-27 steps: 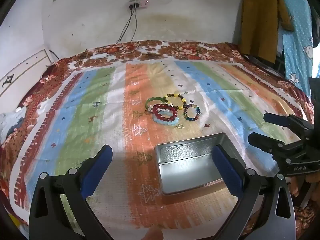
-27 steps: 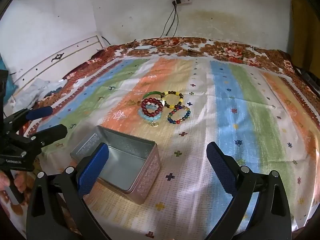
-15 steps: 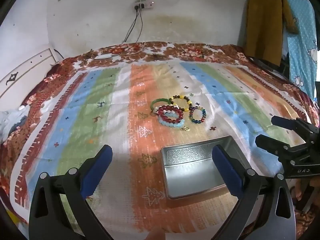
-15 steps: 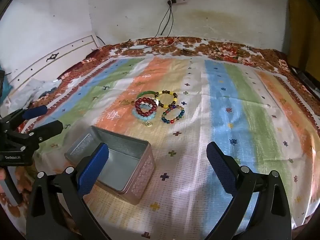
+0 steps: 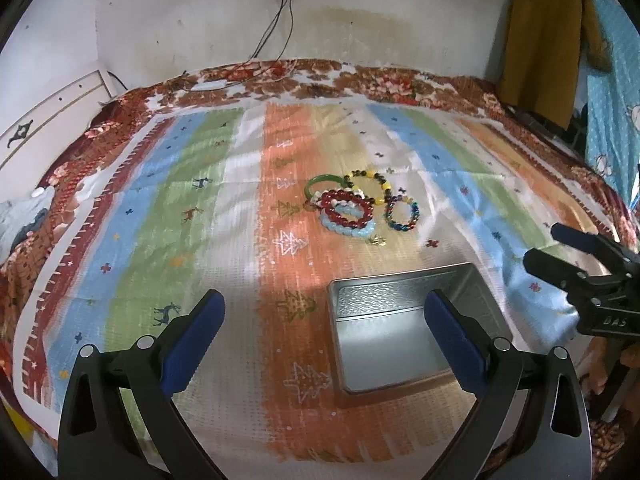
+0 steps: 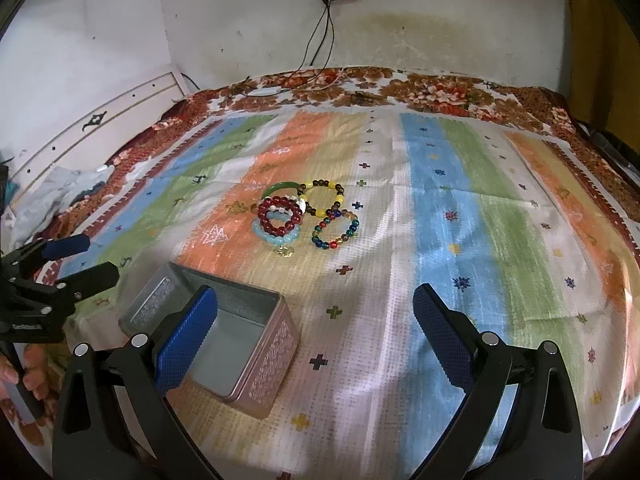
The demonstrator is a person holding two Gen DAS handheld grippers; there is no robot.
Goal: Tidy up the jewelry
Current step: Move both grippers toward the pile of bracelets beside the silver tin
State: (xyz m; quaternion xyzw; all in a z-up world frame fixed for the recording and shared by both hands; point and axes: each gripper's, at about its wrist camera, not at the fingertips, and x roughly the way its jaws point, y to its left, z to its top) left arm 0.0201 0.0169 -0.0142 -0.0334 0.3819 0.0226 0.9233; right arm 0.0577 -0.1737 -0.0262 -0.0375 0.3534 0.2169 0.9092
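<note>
Metal tin (image 5: 404,332) sits open and empty on the bed's striped cover (image 5: 240,240); bracelets (image 5: 352,208) cluster just beyond it. Left gripper (image 5: 324,316) and right gripper (image 6: 316,304) fingers spread wide, holding nothing.

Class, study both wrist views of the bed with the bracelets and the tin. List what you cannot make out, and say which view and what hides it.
- Left wrist view: part of the metal tin floor, behind a finger of the left gripper.
- Right wrist view: the tin's near-left corner, behind a finger of the right gripper.
- Both views: how many bracelets there are; they overlap.
- Gold charm: too small to identify.
</note>
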